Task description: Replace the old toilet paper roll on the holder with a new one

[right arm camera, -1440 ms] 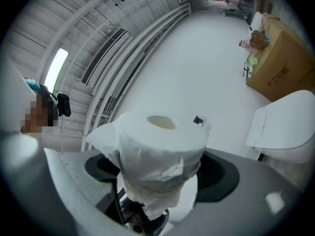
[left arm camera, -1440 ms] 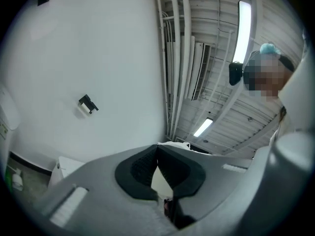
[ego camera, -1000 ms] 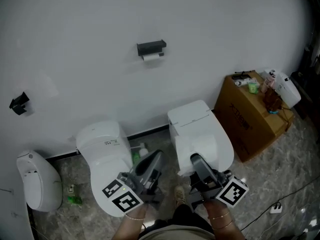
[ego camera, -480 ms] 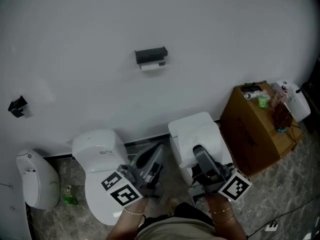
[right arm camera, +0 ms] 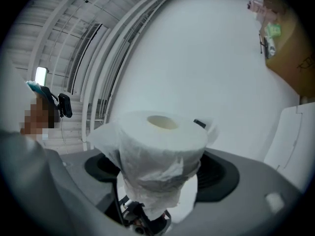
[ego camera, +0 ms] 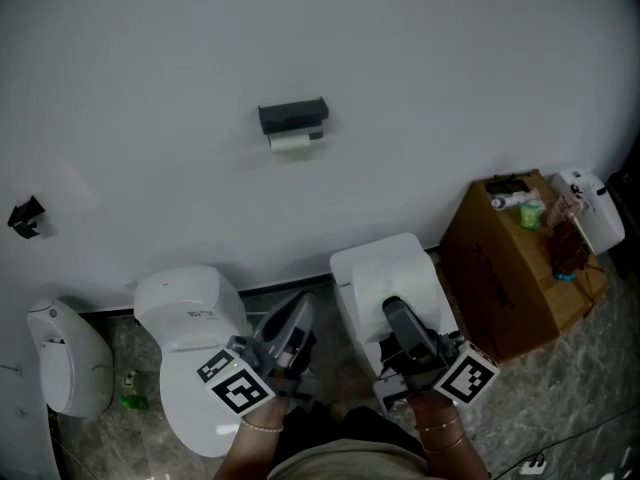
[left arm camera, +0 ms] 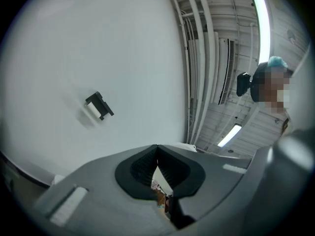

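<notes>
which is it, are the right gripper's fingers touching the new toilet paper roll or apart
Touching. The right gripper view shows the right gripper with its fingers pressed against both sides of the toilet paper roll, holding it between them.

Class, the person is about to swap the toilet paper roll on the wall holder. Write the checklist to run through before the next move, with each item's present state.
1. Firm hold on the new roll by the right gripper: ok, jaws shut on it.
2. Free left gripper for the old roll: ok, empty, though its jaws are shut.
3. Old roll off the holder: not ok, it sits there.
4. Holder within reach: not ok, far off on the wall.
5. How the holder releases a roll: cannot tell.
</notes>
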### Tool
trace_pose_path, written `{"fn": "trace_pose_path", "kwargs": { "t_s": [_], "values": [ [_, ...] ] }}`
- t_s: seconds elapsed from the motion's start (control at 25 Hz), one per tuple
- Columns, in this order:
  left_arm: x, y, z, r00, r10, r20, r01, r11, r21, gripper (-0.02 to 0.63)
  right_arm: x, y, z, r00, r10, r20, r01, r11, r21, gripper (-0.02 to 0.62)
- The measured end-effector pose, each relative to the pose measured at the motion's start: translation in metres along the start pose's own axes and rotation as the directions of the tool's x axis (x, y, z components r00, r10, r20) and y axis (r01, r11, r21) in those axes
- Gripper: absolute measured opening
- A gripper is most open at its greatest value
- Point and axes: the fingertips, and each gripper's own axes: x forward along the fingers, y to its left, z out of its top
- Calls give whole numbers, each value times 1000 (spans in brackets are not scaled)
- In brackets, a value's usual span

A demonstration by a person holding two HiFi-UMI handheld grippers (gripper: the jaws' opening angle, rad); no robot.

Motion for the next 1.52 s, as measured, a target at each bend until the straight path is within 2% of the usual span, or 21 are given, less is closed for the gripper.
{"fn": "trace_pose_path", "kwargs": {
  "t_s": [0.16,0.32,0.56,0.64,0.92,1.0,1.12,1.28,1.52],
  "values": [
    [10,19,1,1000,21,12,-21,999,-32,6,14,-14,-1,1000,-4,-23,5,1000,20,449],
    [27,36,6,1000,13,3,-13,999,-31,6,33,-28,4,1000,2,-24,-1,1000,10,449],
    [60,80,28,999,23,23,-22,999,-46,6,70,-56,15,1000,-5,-19,5,1000,7,449],
    [75,91,34,1000,-3,15,4,999,-43,6,87,-68,21,1000,-14,-14,14,1000,5,449],
    [133,133,53,991,-83,-107,83,997,-7,6,165,-92,40,1000,0,18,1,999,-38,449],
    [147,150,65,987,-109,-115,108,994,-9,6,187,-104,44,999,1,35,0,1000,-21,449],
    [166,179,87,986,-128,-108,127,992,-15,6,214,-128,46,998,-40,43,41,999,-28,449],
    [185,214,105,984,-136,-116,130,990,-61,6,248,-154,53,995,-68,75,70,997,-20,449],
    [207,258,131,979,-164,-124,150,983,-110,6,302,-175,59,994,-48,102,53,997,-53,449]
  ]
}}
